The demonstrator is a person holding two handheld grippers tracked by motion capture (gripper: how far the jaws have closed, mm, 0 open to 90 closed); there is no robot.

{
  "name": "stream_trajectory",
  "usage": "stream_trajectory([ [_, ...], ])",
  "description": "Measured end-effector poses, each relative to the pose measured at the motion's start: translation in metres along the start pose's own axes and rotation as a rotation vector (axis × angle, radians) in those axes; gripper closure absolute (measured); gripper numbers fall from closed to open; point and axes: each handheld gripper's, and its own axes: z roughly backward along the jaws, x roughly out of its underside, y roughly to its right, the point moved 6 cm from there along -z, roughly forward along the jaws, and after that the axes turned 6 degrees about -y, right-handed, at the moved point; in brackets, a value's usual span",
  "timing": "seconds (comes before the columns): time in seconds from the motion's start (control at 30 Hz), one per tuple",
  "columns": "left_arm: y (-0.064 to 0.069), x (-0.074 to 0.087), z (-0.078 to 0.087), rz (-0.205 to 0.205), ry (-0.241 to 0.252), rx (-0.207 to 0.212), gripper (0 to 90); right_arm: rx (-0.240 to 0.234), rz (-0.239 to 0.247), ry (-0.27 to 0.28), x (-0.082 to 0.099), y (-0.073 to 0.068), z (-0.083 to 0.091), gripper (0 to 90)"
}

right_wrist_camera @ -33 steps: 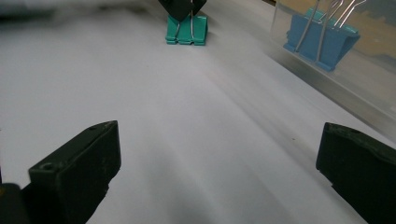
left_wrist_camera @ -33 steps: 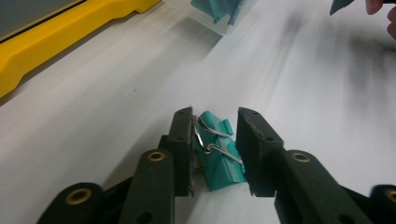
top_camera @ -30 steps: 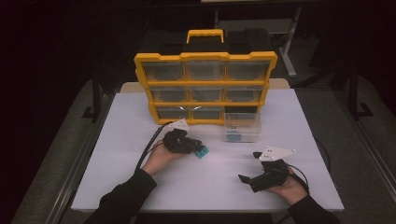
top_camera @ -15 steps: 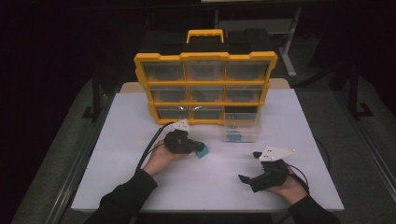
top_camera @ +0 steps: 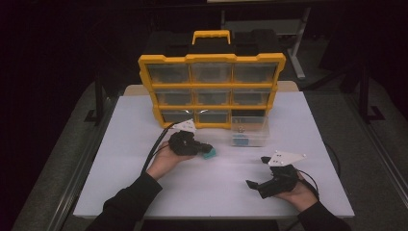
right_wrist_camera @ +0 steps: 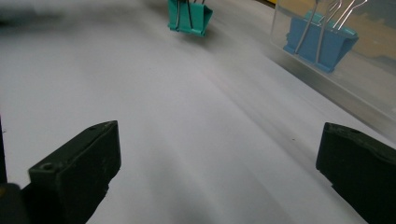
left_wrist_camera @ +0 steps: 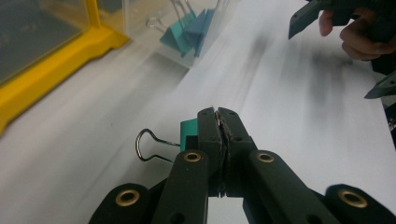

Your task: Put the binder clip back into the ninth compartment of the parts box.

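The left gripper (left_wrist_camera: 219,122) had just closed its jaws on the teal binder clip (left_wrist_camera: 188,132), not yet moved to the clear drawer (top_camera: 249,131), while the right gripper (top_camera: 262,176) waited with jaws open.

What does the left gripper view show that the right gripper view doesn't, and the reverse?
Left gripper view: the left gripper, its jaws having just closed, pinches the teal clip, with the yellow organizer off to one side. Right gripper view: the right gripper stands open over the white table. Shared: the teal clip and the clear drawer with clips inside.
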Motion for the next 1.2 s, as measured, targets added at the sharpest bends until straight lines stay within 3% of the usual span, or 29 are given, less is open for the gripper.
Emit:
stream_trajectory([
  [0.43,0.008,-0.045,0.021,-0.088,-0.002,-0.005,88.5,-0.001,-0.002,-0.005,0.000,0.001,-0.001,0.0],
  [0.7,0.016,-0.083,0.028,-0.153,0.011,-0.003,88.5,0.003,-0.005,-0.004,0.000,0.001,-0.001,0.0],
  [1.0,0.019,-0.123,0.023,-0.193,0.044,0.004,88.5,0.003,-0.003,-0.003,0.000,0.000,0.000,0.0],
  [1.2,0.021,-0.141,0.004,-0.214,0.046,0.022,88.5,0.003,-0.001,-0.003,0.000,0.000,0.000,0.0],
])
